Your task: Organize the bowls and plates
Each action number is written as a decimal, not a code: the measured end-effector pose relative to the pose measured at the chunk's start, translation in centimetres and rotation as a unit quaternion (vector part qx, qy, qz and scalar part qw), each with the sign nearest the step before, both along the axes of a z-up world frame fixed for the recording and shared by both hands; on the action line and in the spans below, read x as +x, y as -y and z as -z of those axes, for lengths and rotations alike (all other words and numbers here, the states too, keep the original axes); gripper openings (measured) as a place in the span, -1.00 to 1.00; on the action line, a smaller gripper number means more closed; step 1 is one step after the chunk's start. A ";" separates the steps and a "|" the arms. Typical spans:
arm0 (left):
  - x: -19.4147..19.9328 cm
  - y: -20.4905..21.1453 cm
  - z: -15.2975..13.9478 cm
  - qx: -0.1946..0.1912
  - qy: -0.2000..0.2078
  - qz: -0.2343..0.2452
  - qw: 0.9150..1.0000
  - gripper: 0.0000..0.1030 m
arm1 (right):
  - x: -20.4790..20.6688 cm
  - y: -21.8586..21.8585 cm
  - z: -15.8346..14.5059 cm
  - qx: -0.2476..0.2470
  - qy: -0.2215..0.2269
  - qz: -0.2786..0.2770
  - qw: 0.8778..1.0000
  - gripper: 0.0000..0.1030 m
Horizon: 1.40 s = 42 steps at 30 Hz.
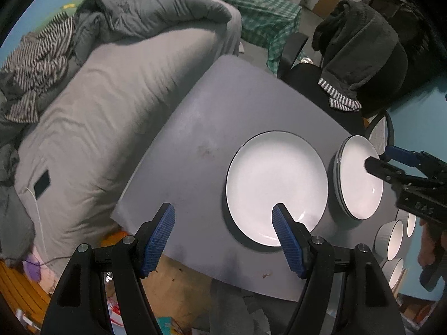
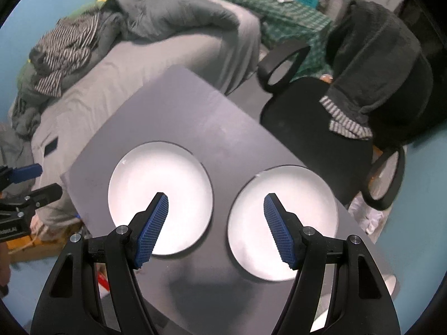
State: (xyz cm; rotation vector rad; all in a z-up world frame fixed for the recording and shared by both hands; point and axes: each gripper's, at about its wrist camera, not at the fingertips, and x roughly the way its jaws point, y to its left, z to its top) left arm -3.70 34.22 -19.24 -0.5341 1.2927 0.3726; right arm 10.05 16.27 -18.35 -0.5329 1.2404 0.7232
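White plate [image 1: 276,187] lies alone mid-bench [image 1: 195,128]; a plate stack [image 1: 359,177] sits at its 3 o'clock, bowls [image 1: 391,240] at 4. Left claw [image 1: 223,237] and right claw [image 2: 216,229] hover released, empty. Sorting seems partly done: the lone plate likely still needs stacking.

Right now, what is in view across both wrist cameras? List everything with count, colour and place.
single plate: one, white, dark rim, on the table.
plate stack: one stack, white, beside the single plate.
bowls: at least three, white inside, table's right edge in the left wrist view.
table: one, grey.
bed: one, grey cover, beyond the table.
striped cloth: one, black and white, on the bed.
office chair: one, black, dark blanket draped over it.
checked cloth: one, green, background.
left claw: open, blue pads, over the table.
right claw: open, blue pads, above the plates.
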 end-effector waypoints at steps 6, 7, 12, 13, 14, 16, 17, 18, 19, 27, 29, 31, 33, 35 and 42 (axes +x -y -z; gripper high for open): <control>1.1 -0.3 3.2 -0.021 -0.019 -0.001 1.000 0.43 | 1.2 -2.0 3.9 -0.023 -0.022 -0.024 0.999 0.36; 1.3 -0.4 3.5 -0.023 -0.018 0.000 1.000 0.43 | 1.3 -2.1 4.2 -0.023 -0.025 -0.024 0.999 0.36; 2.2 -0.7 5.6 -0.033 -0.034 -0.002 0.999 0.43 | 2.3 -3.3 6.5 -0.023 -0.058 -0.020 0.998 0.36; 2.3 -0.7 6.0 -0.035 -0.036 -0.004 0.999 0.43 | 2.3 -3.4 6.8 -0.025 -0.059 -0.020 0.998 0.36; 2.4 -0.8 6.4 -0.038 -0.036 -0.004 0.999 0.43 | 2.4 -3.6 7.2 -0.025 -0.060 -0.021 0.998 0.36; 2.6 -0.8 7.0 -0.040 -0.040 -0.005 0.998 0.43 | 2.4 -3.9 7.7 -0.026 -0.063 -0.021 0.997 0.36; 2.7 -0.8 7.4 -0.041 -0.042 -0.005 0.998 0.43 | 2.5 -4.0 8.1 -0.028 -0.069 -0.023 0.997 0.36; 2.8 -0.9 7.9 -0.042 -0.045 -0.006 0.998 0.43 | 2.5 -4.2 8.5 -0.031 -0.073 -0.024 0.997 0.36; 2.8 -0.9 8.2 -0.044 -0.049 -0.007 0.998 0.43 | 2.5 -4.3 8.7 -0.034 -0.074 -0.024 0.996 0.36; 3.0 -0.7 10.0 -0.069 -0.056 -0.021 0.996 0.43 | 2.5 -5.1 10.7 -0.049 -0.100 -0.033 0.993 0.36; 2.9 -0.7 10.2 -0.074 -0.058 -0.024 0.995 0.43 | 2.3 -5.2 11.0 -0.052 -0.106 -0.037 0.992 0.36; 2.9 -0.7 10.5 -0.078 -0.059 -0.026 0.995 0.43 | 2.2 -5.4 11.3 -0.057 -0.107 -0.040 0.992 0.36; 2.9 -0.8 10.6 -0.081 -0.060 -0.026 0.995 0.43 | 2.1 -5.5 11.5 -0.062 -0.109 -0.042 0.991 0.31; 2.9 -0.8 10.6 -0.082 -0.062 -0.026 0.994 0.43 | 2.0 -5.4 11.8 -0.064 -0.116 -0.042 0.990 0.13; 2.6 -0.8 11.0 -0.087 -0.070 -0.028 0.993 0.23 | 1.5 -4.9 12.9 -0.073 -0.133 -0.036 0.988 -0.09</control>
